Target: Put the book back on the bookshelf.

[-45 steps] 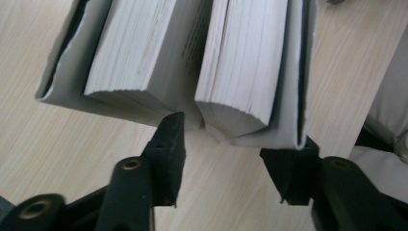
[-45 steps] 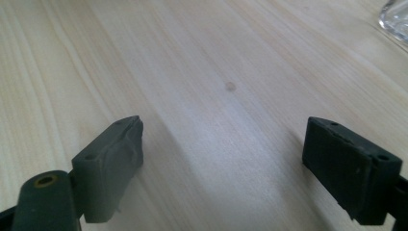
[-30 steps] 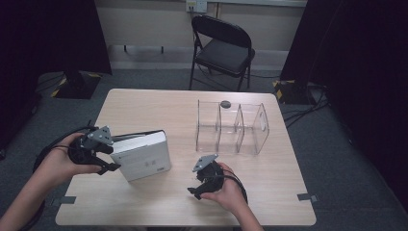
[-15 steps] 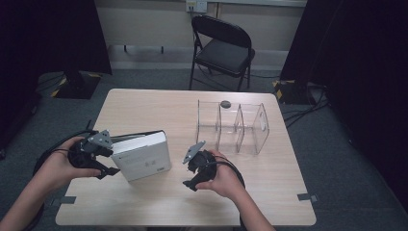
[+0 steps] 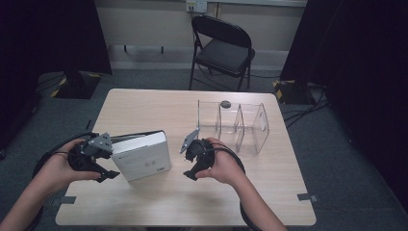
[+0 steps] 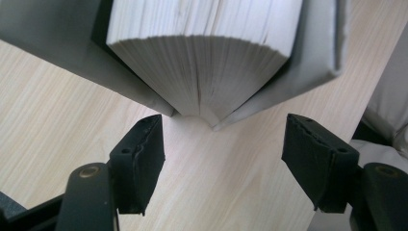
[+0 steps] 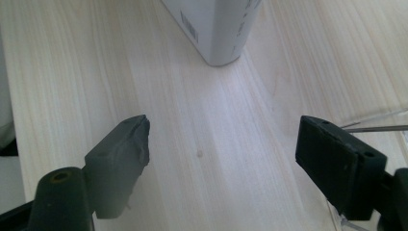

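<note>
Left gripper [image 5: 98, 161], held in the person's left hand [image 5: 57, 166] near the tabletop's left edge: jaws spread wide, pinching nothing, pointed at the book [image 5: 143, 155]; in the left gripper view [image 6: 223, 163] the fanned page block [image 6: 197, 53] and grey covers sit just beyond the jaw tips, with bare wood between the jaws. Right gripper [image 5: 192, 159], held in the right hand [image 5: 222, 166] toward the middle of the front half of the tabletop: jaws likewise spread and empty; in the right gripper view [image 7: 221, 159] they frame bare wood, with a corner of the book [image 7: 216, 29] farther ahead, apart from them. Book: one thick volume, white-grey cover, resting on the tabletop [image 5: 144, 110] in its front left part, between the two grippers, just beside the left one and near the right one. Clear divider rack [image 5: 235, 126]: transparent, upright partitions, standing on the right half of the tabletop, just behind the right hand. Small dark round item [image 5: 225, 103]: at the rack's far side, near the back edge; kind cannot be told. Black folding chair [image 5: 222, 48]: on the floor beyond the back edge. Cables [image 5: 303, 108]: on the floor off the right back corner.
</note>
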### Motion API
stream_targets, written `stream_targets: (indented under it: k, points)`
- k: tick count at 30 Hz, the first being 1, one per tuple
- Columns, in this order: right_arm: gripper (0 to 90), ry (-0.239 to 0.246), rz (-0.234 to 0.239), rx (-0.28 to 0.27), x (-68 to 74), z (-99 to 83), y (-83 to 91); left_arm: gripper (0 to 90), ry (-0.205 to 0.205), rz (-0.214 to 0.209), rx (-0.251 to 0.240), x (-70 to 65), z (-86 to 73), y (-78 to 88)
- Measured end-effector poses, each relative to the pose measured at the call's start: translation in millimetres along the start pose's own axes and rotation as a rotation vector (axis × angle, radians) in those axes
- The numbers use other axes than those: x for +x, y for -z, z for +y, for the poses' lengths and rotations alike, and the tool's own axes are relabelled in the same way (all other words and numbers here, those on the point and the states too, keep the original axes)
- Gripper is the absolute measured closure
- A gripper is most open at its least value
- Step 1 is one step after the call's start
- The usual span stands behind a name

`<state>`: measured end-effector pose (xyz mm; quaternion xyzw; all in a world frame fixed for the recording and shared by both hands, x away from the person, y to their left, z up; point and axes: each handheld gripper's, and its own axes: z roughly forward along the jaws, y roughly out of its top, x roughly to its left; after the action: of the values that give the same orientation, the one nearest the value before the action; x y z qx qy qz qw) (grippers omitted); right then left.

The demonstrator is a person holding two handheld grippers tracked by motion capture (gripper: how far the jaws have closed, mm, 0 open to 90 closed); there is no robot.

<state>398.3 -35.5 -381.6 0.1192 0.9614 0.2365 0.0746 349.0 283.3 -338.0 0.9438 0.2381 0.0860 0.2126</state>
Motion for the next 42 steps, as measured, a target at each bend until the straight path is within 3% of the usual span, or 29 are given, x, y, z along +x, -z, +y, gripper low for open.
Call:
stream_targets:
  k: [27, 33, 42]
  points:
    - [19.6, 0.074, -0.006, 0.025, -20.7, 51.6, 37.3, 29.4, 0.018, -0.009, -0.002, 1.3, -12.7, -1.5]
    - [20.1, 0.077, 0.002, 0.002, -20.9, 62.9, 45.2, 28.7, 0.028, -0.013, -0.002, 0.2, -16.6, -6.5]
    - [19.8, 0.132, 0.005, 0.017, -16.2, 83.8, 44.5, 27.2, 0.024, -0.021, -0.014, -2.5, -23.6, -8.6]
